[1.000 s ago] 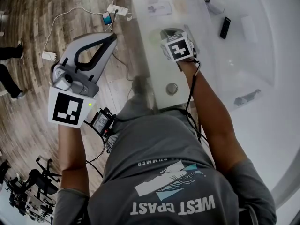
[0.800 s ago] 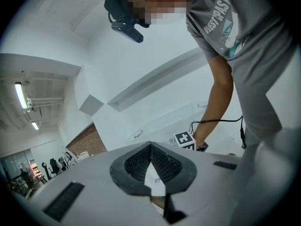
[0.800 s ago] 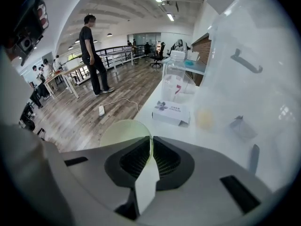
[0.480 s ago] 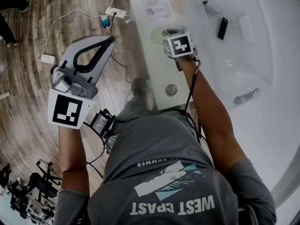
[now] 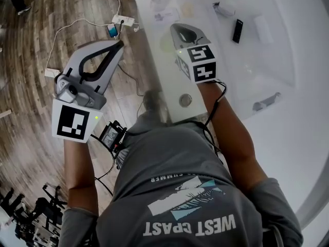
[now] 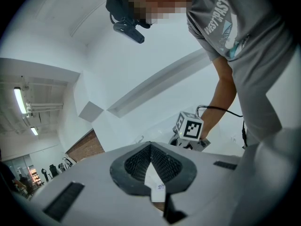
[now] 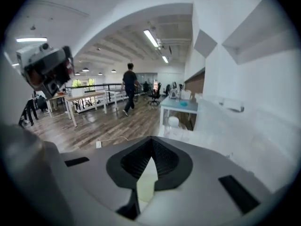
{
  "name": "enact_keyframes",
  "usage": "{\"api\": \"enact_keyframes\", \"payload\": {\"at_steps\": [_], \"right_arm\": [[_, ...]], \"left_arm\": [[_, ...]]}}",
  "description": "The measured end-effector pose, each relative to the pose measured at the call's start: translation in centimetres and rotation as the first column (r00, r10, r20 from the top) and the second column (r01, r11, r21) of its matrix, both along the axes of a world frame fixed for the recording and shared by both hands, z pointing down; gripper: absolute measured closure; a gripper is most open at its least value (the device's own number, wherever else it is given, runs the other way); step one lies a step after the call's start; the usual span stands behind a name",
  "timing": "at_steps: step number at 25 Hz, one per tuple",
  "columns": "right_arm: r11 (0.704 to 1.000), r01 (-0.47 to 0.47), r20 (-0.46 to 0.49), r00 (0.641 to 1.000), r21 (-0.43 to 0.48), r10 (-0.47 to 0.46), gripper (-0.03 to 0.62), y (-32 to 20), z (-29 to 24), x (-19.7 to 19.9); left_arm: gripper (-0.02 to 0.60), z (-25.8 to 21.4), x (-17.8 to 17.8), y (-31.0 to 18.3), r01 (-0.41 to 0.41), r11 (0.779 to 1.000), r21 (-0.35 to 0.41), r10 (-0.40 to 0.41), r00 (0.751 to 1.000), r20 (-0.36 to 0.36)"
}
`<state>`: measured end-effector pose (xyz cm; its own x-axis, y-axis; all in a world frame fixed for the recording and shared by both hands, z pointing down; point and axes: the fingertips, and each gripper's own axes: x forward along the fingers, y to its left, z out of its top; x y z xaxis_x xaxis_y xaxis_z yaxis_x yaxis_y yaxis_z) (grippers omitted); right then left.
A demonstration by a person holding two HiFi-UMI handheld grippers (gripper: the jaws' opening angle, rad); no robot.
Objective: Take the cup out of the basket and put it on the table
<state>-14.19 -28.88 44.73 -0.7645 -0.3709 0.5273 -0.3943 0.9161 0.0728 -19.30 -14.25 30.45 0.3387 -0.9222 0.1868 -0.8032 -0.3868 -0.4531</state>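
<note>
Since half a second ago the right claw (image 5: pixel 177 29) has drawn back from the far part of the counter (image 5: pixel 247 117) towards the person, so its marker cube (image 5: pixel 198 63) looms larger. The left claw (image 5: pixel 122 42) has hardly shifted. Both claws are closed tip to tip with nothing between them. The right one hangs over the counter just inside its long left edge. A pale greenish round shape (image 5: pixel 165 42) lies just beside it; whether that is the cup cannot be told, and no basket can be picked out. A round metal fitting (image 5: pixel 185 100) sits near the edge below the right wrist, and a small black bar (image 5: pixel 237 31) lies well apart to the right with bare counter around it. The left claw is held out over the wooden floor (image 5: pixel 31 112), clear of the counter, near a power strip (image 5: pixel 126 20). Both forearms reach forward, the right one bent inward at the elbow.
</note>
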Motion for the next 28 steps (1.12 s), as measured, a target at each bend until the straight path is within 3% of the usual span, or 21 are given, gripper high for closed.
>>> {"api": "enact_keyframes", "payload": {"at_steps": [4, 8, 13, 21, 28], "right_arm": [[0.983, 0.141, 0.137, 0.978, 0.118, -0.156, 0.582, 3.8, -7.9, -1.1], [0.955, 0.184, 0.228, 0.944, 0.231, -0.237, 0.583, 6.4, -14.5, -0.4], [0.939, 0.167, 0.262, 0.932, 0.299, -0.249, 0.583, 7.9, -18.8, 1.8], [0.937, 0.125, 0.297, 0.927, 0.325, -0.227, 0.583, 7.1, -18.8, 7.2], [0.932, 0.107, 0.259, 0.944, 0.347, -0.205, 0.583, 8.8, -22.5, 7.2]], "left_arm": [[0.572, -1.3, 0.7, -0.1, -0.023, 0.999, 0.024, 0.023, 1.000, 0.012], [0.572, -2.6, 1.1, 0.1, -0.042, 0.998, 0.050, 0.041, 0.999, 0.021], [0.572, -4.0, 2.3, -0.2, -0.076, 0.994, 0.079, 0.073, 0.997, 0.039], [0.572, -2.5, 7.1, -2.6, -0.132, 0.987, 0.092, 0.125, 0.989, 0.079], [0.572, -6.0, 6.7, -1.9, -0.177, 0.977, 0.117, 0.170, 0.983, 0.067]]}}
